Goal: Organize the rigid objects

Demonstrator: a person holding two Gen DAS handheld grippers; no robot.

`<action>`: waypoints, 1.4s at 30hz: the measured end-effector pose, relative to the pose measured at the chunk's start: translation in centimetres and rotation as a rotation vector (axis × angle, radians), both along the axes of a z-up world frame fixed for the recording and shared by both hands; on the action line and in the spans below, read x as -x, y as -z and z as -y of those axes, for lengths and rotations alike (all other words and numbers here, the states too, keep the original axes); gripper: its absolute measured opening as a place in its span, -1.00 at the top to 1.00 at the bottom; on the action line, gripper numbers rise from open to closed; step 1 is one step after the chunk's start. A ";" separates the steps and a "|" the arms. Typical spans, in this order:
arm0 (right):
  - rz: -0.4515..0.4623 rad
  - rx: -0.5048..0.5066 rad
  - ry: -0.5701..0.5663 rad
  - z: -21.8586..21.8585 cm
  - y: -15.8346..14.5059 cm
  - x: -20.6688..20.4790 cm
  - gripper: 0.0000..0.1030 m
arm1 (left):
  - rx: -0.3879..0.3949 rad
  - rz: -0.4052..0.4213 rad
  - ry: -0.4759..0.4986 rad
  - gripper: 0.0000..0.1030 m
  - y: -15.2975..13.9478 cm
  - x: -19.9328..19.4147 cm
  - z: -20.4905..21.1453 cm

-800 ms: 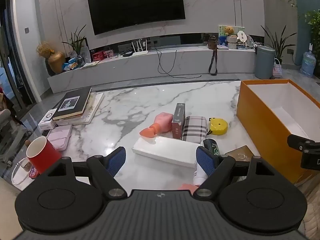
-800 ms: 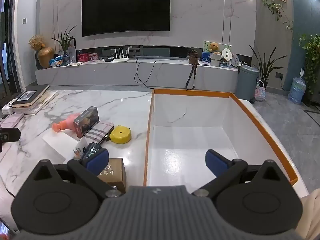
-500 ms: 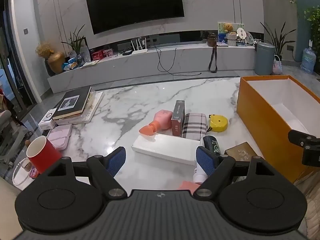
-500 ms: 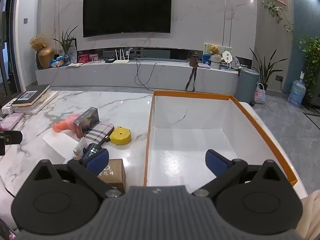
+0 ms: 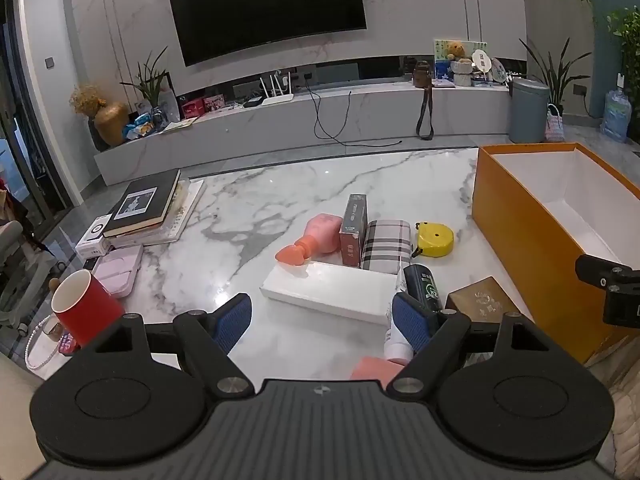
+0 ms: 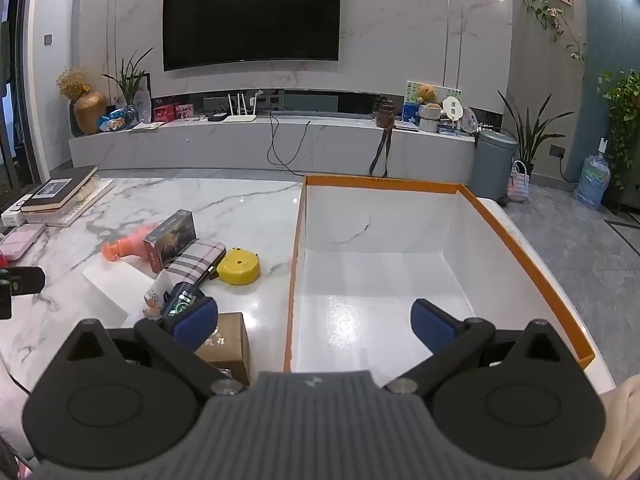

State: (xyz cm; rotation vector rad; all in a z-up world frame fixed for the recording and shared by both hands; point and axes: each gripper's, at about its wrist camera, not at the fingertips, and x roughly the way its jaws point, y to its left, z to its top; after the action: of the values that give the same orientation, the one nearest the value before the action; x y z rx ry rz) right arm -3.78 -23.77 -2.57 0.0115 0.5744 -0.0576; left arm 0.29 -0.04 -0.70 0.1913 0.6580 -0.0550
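A cluster of objects lies mid-table: a long white box [image 5: 332,292], a pink bottle [image 5: 316,238], a dark red box [image 5: 354,224], a plaid case [image 5: 386,244], a yellow tape measure [image 5: 436,238], a dark green can [image 5: 424,286] and a brown box [image 5: 484,300]. An open orange box [image 5: 520,232] with a white inside [image 6: 380,280] stands to the right. My left gripper [image 5: 322,322] is open and empty, just short of the white box. My right gripper [image 6: 314,322] is open and empty over the orange box's near edge.
A stack of books [image 5: 148,204], a pink case [image 5: 118,266] and a red mug [image 5: 84,312] sit at the table's left. A pink item [image 5: 376,366] lies at the near edge under my left gripper. A TV console stands beyond the table.
The left gripper view has shifted slightly, the objects sitting a little higher and farther. The right gripper has barely moved. Both stay open.
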 end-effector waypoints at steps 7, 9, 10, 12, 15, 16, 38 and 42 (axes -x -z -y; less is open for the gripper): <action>-0.006 -0.001 0.002 0.0 0.3 0.0 -0.96 | -0.006 -0.005 0.003 -0.82 0.2 0.3 0.5; -0.009 -0.001 0.003 0.0 0.4 -0.1 -0.96 | -0.008 -0.006 0.002 -0.82 0.2 0.3 0.5; -0.010 -0.002 0.004 0.0 0.3 -0.1 -0.96 | -0.008 -0.006 0.003 -0.82 0.2 0.3 0.5; -0.012 -0.002 0.004 0.0 0.4 -0.1 -0.96 | -0.009 -0.007 0.003 -0.82 0.2 0.4 0.6; -0.015 -0.001 0.003 0.0 0.4 -0.1 -0.96 | -0.009 -0.008 0.003 -0.82 0.2 0.3 0.6; -0.015 -0.002 0.003 0.0 0.5 -0.1 -0.96 | -0.009 -0.008 0.003 -0.82 0.3 0.4 0.6; -0.027 0.002 0.000 0.0 0.7 -0.2 -0.96 | -0.012 -0.016 0.003 -0.82 0.7 0.4 0.7; -0.028 0.002 0.000 -0.1 0.8 -0.2 -0.96 | -0.013 -0.017 0.003 -0.82 0.6 0.4 0.7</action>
State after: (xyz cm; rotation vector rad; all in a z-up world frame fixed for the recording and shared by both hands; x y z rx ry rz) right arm -3.57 -23.70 -3.32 0.0087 0.6020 -0.0589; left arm -0.07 -0.76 -1.34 0.2045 0.6750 -0.0553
